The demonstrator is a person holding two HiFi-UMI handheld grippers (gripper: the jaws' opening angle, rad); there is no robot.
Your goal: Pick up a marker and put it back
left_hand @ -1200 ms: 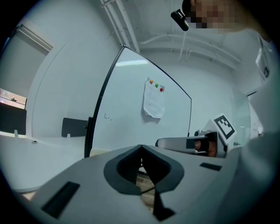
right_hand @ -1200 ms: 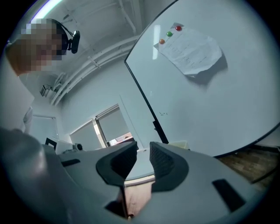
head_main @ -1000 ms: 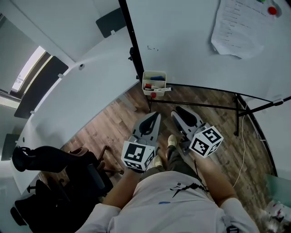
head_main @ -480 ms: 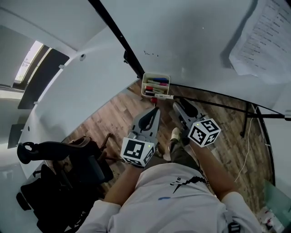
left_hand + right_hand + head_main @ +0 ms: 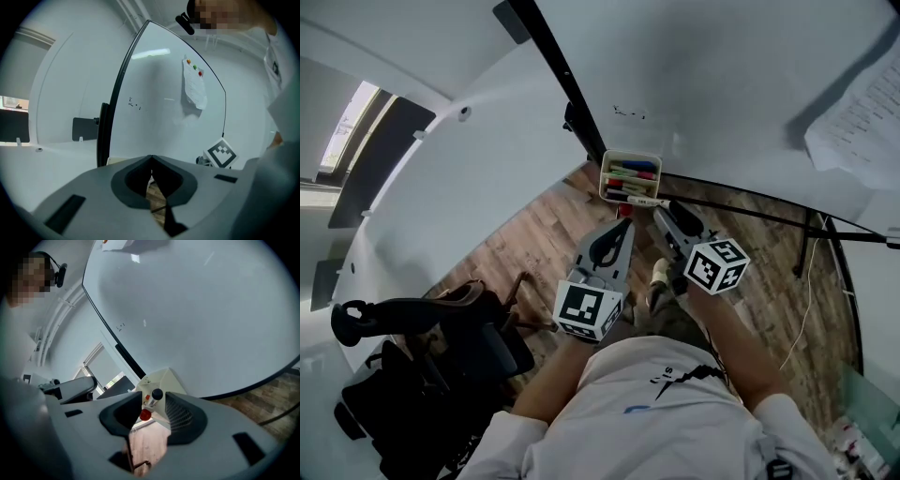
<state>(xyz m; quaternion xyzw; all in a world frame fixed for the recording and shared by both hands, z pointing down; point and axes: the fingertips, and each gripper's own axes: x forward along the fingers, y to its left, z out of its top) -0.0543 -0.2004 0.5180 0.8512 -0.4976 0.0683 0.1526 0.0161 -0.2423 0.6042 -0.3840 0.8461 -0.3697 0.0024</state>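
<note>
wood floor [image 5: 525, 253] and a whiteboard [image 5: 722, 84] frame a white tray [image 5: 630, 155] of markers [image 5: 630, 180] at the board's lower edge. the left gripper [image 5: 151, 161] points at it, jaws pressed together and empty. the right gripper [image 5: 153, 399] has jaws apart, just been opening and clamping nothing. a red-capped marker [image 5: 145, 415] at the tray's front shows through the gap.

You've got two grippers, left gripper [image 5: 623, 225] and right gripper [image 5: 660, 216], one whiteboard [image 5: 722, 84], one marker box [image 5: 603, 178], one paper sheet [image 5: 862, 122], one office chair [image 5: 422, 328]; markers [image 5: 628, 183] too bunched to count.
</note>
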